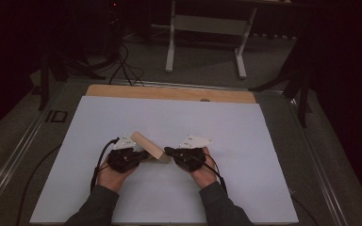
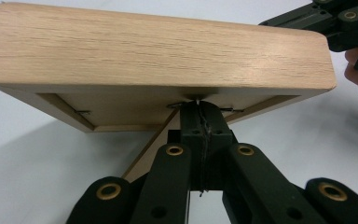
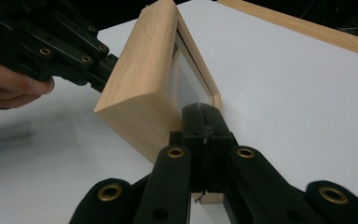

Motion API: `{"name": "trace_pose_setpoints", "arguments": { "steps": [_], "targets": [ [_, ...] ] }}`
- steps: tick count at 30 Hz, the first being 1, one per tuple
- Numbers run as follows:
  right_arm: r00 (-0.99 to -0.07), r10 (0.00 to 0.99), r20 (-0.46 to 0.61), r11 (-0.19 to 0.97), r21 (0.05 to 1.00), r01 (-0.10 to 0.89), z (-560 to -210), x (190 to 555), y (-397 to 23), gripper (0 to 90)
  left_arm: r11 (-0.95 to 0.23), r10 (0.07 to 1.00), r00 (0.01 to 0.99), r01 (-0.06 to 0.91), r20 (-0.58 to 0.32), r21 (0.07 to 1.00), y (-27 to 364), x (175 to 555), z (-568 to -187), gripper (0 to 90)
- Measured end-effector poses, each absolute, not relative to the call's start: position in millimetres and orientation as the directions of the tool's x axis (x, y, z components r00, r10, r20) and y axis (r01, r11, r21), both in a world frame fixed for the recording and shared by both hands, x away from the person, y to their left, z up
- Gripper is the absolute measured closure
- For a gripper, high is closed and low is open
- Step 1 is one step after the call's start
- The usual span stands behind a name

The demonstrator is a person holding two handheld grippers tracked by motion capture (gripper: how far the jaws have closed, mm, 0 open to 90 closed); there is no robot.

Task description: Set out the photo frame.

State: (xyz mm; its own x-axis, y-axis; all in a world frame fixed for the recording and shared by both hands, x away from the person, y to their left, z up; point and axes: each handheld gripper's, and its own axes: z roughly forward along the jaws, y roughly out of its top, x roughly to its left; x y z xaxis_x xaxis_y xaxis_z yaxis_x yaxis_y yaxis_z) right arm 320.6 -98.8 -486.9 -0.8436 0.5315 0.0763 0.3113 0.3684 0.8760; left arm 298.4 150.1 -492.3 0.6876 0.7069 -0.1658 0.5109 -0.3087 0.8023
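A light wooden picture frame (image 1: 148, 147) stands tilted on the white sheet (image 1: 245, 141), between my two grippers. My left gripper (image 1: 143, 154) is shut, and its tips (image 2: 198, 105) touch the frame's recessed back (image 2: 135, 112) at the lower rail. A thin brown stand leg (image 2: 144, 156) slants down behind the jaws. My right gripper (image 1: 167, 150) is also shut. Its tips (image 3: 201, 109) rest against the frame's glass front (image 3: 186, 79) near the bottom corner. The frame's rounded wooden edge (image 3: 140, 84) faces the right gripper view, with the left gripper (image 3: 107, 65) pressed on its far side.
A wooden strip (image 1: 169, 92) runs along the far edge of the sheet. Beyond it on the floor stand white desk legs (image 1: 171, 47), black cables (image 1: 122, 66) and dark stands (image 1: 301, 84). A metal rail (image 1: 23, 141) borders the table's left side.
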Motion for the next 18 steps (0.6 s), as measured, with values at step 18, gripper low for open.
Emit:
{"name": "trace_pose_setpoints", "arguments": {
  "steps": [18],
  "targets": [
    [-0.826, 0.556, 0.094, 0.367, 0.863, 0.346, -498, 333, -94, 89.3, -0.331, 0.704, 0.693, 0.518, -0.159, 0.789, 142, 300, -498, 89.6]
  ]
}}
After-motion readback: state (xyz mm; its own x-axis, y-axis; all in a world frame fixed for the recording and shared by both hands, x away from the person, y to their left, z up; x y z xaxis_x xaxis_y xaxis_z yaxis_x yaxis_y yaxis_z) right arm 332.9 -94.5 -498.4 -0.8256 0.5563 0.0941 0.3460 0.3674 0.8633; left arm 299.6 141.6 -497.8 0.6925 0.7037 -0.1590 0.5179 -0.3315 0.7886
